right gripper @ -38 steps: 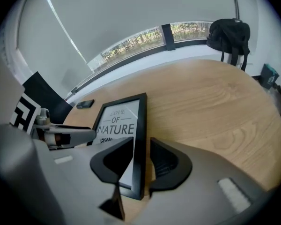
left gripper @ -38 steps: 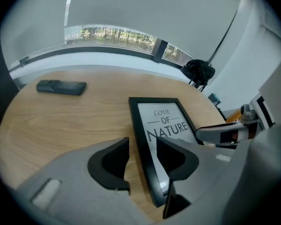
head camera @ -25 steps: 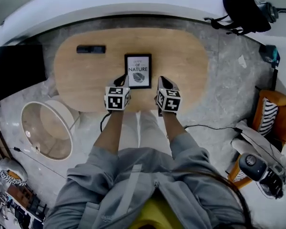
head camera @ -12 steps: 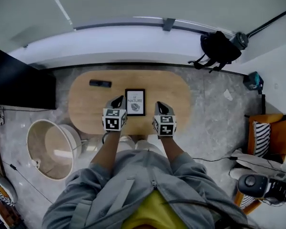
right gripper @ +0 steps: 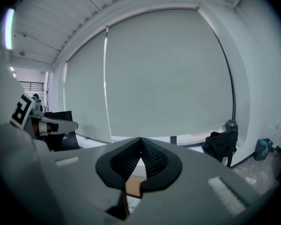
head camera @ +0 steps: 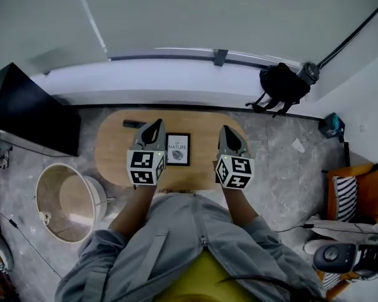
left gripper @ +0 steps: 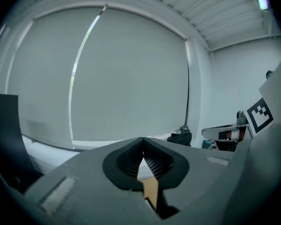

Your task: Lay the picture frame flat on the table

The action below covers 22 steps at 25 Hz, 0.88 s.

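Now picture frame (head camera: 177, 149) flat on table (head camera: 111, 154).

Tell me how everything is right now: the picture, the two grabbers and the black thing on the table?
picture frame: lying flat, face up on the table.
left gripper: shut, holding nothing.
right gripper: shut, holding nothing.
black bar: lying flat near the table's far edge.

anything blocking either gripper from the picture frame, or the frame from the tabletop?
Nothing visible. The picture frame already looks flat, face up on the table. The left gripper and right gripper hover above either side of it, fingers shut and empty. A dark remote lies far-left, clear of it.
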Motion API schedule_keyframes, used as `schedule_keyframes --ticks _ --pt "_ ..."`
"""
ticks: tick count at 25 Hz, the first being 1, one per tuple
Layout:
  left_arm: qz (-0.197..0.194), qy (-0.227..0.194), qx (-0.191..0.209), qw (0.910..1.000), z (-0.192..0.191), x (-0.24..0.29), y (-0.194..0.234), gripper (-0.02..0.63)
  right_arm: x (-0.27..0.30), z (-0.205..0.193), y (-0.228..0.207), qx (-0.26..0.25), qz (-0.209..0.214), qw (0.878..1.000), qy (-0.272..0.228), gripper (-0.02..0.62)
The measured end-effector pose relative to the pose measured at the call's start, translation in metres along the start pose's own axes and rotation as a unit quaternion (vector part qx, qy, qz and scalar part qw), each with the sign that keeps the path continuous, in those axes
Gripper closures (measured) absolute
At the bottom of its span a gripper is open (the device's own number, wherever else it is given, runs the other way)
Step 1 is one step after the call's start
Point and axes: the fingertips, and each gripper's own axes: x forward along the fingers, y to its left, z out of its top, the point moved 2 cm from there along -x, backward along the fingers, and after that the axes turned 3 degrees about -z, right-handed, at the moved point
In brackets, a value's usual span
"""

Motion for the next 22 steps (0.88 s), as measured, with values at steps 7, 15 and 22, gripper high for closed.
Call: schedule_keyframes --ticks 7,15,22 --pt "0.025 -0.085 0.027 0.9957 0.071 -0.043 -0.029 0.601 -0.045 0.069 0.0 -0.038 -0.004 0.997 -0.072 0.595" --pt "0.035 -0.115 0.057 0.9911 0.088 -0.076 -0.057 0.601 -0.076 0.089 0.015 -0.091 0.03 0.99 -0.107 0.595" --pt "0.038 -0.117 0.052 0.991 0.08 -0.079 -0.069 0.601 -0.081 0.081 0.009 -0.08 0.046 0.99 -0.102 0.595"
